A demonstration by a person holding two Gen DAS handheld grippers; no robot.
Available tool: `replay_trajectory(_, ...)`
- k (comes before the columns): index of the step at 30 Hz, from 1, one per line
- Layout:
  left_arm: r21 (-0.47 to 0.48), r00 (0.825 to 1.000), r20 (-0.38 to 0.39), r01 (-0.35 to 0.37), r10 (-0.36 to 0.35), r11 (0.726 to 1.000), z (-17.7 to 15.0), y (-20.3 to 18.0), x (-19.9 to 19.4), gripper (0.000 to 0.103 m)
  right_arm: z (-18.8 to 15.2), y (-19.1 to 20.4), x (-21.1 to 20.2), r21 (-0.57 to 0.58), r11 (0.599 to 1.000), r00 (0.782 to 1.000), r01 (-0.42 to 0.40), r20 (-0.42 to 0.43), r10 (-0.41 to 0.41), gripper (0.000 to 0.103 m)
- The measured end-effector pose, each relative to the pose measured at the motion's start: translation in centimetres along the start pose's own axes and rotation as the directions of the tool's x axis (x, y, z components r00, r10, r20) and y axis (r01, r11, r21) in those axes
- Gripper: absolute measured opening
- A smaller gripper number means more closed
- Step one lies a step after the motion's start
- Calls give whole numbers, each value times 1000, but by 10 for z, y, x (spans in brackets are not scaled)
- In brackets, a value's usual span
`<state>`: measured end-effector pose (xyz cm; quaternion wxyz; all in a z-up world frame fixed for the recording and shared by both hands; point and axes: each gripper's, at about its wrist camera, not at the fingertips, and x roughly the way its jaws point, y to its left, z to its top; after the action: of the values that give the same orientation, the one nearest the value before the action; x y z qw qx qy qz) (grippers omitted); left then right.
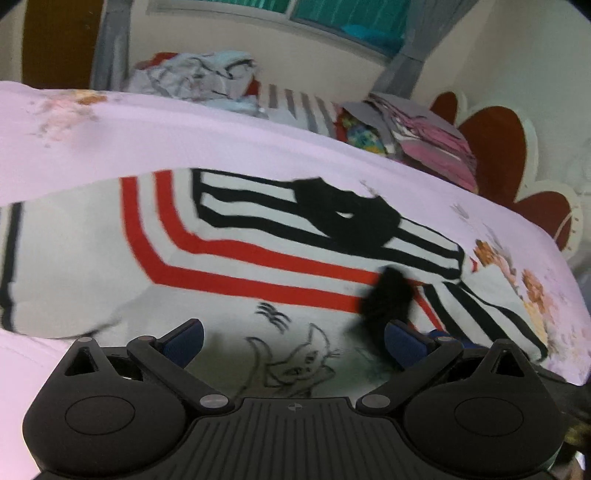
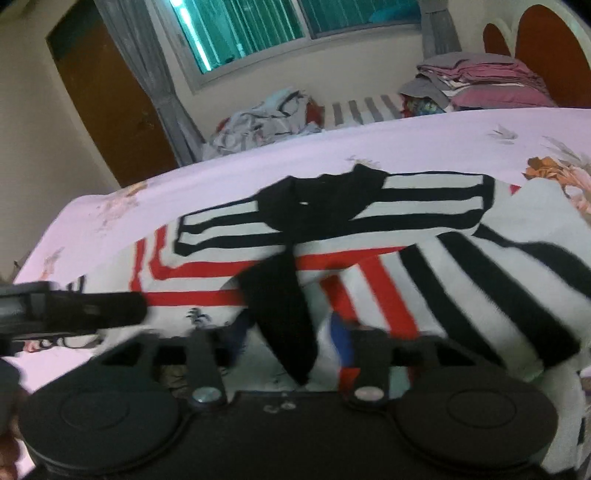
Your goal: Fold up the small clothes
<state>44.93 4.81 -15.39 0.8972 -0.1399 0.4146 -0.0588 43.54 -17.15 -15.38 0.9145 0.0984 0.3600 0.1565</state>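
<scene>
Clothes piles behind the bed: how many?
2. A rumpled grey-blue pile sits below the window; a folded pink-grey stack sits by the red headboard. More may be hidden behind the bed.

cream walls (image 2: 33,92), brown door (image 2: 107,107), teal window (image 2: 258,26), grey curtains (image 2: 162,88).

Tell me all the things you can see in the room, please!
shirt: one, white with red and black stripes and a black collar, spread on the bed.
bedsheet: one, pale pink with flowers, under the shirt.
crumpled clothes: one heap, grey and light blue, far side.
folded stack: one, pink and grey, by the headboard.
window: one, teal.
door: one, brown.
left hand-held gripper: open.
right hand-held gripper: blurred.
</scene>
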Motion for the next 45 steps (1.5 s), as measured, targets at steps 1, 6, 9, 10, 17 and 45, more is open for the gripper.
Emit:
replay_trajectory(1, 10, 1000, -8, 18, -18, 1000, -1, -3, 4, 103, -1, 1, -10, -18, 1000, 1000, -4, 15, 4, 63)
replay_trajectory(6, 25, 992, -70, 107, -105, 994, -9, -24, 24, 103, -9, -13, -59, -101, 989, 993, 107, 56, -102, 63)
replay_trajectory(9, -7, 985, -96, 141, -141, 990, -14, -29, 39, 103, -20, -36, -77, -100, 970, 974, 220, 67, -214, 63)
replay_trajectory(10, -23, 984, -95, 147, -149, 989, -16, -29, 44, 102, -24, -46, -81, -88, 963, 966, 254, 65, -249, 64)
replay_trajectory(17, -54, 986, -68, 152, -155, 987, -18, -29, 64, 39, -35, -102, -74, 32, 927, 927, 374, 11, -375, 64)
replay_trajectory(45, -84, 985, 159, -48, 61, 995, 11, 41, 30, 68, -24, -127, -86, 150, 936, 947, 317, 6, -322, 51)
